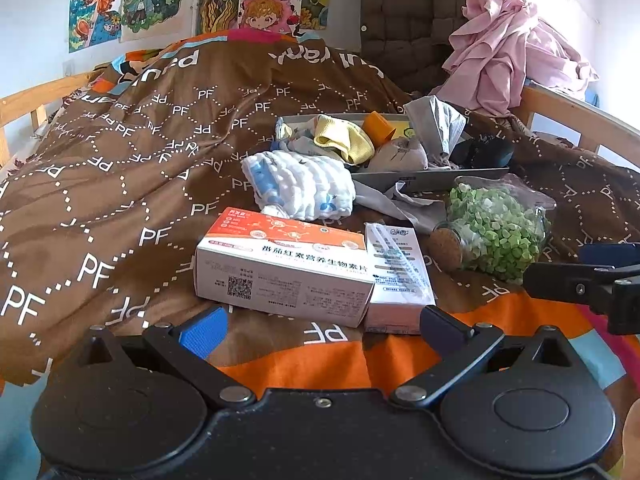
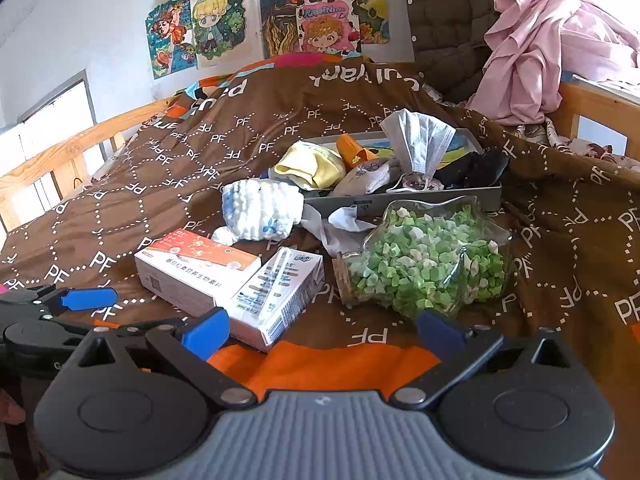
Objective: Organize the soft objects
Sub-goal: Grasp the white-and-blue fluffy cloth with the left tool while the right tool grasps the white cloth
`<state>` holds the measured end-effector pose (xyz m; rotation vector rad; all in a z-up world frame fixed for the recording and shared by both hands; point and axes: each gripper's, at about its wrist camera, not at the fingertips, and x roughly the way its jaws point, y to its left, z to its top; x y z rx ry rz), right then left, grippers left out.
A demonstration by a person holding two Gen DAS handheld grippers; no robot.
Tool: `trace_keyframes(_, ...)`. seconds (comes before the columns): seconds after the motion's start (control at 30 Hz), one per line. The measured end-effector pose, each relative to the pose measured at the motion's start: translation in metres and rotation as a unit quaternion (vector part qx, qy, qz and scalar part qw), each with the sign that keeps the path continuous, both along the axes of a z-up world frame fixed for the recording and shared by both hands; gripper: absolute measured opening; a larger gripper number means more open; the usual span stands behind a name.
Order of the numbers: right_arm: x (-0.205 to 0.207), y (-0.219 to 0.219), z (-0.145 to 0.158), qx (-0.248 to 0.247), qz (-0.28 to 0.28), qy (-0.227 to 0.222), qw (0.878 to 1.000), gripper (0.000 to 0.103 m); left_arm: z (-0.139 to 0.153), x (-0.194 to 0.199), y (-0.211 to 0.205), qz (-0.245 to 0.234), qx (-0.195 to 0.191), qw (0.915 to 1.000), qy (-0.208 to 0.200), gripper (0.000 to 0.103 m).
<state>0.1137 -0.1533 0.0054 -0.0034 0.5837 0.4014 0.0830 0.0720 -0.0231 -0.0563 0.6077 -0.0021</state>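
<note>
A grey tray [image 1: 424, 179] [image 2: 404, 200] on the bed holds a yellow cloth [image 1: 344, 142] [image 2: 312, 168], a grey face mask [image 1: 436, 126] [image 2: 418, 140], a pale sock [image 1: 400, 154] [image 2: 366, 178], an orange piece [image 1: 378, 124] and a black cloth [image 1: 482, 152] [image 2: 472, 170]. A white-and-blue towel [image 1: 300, 186] [image 2: 262, 210] lies just in front of the tray's left end, beside a grey-white cloth [image 1: 396, 200] [image 2: 340, 226]. My left gripper [image 1: 320, 330] is open, low before the boxes. My right gripper [image 2: 322, 330] is open too, holding nothing.
Two cartons lie side by side: an orange-white box [image 1: 284, 270] [image 2: 196, 270] and a smaller white box [image 1: 400, 276] [image 2: 276, 296]. A corked glass jar of green paper stars [image 1: 492, 230] [image 2: 424, 264] lies on its side. A pink garment [image 1: 508, 48] hangs over the wooden rail.
</note>
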Motion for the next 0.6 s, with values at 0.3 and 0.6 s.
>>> trace_keyframes(0.3, 0.012, 0.000, 0.003, 0.002, -0.007, -0.010, 1.000, 0.103, 0.009, 0.013, 0.002, -0.003, 0.006, 0.9998, -0.018, 0.102)
trace_keyframes(0.6, 0.041, 0.013, 0.009, -0.027, 0.008, -0.054, 0.998, 0.103, 0.017, 0.041, 0.018, 0.004, -0.007, 0.9992, -0.040, 0.102)
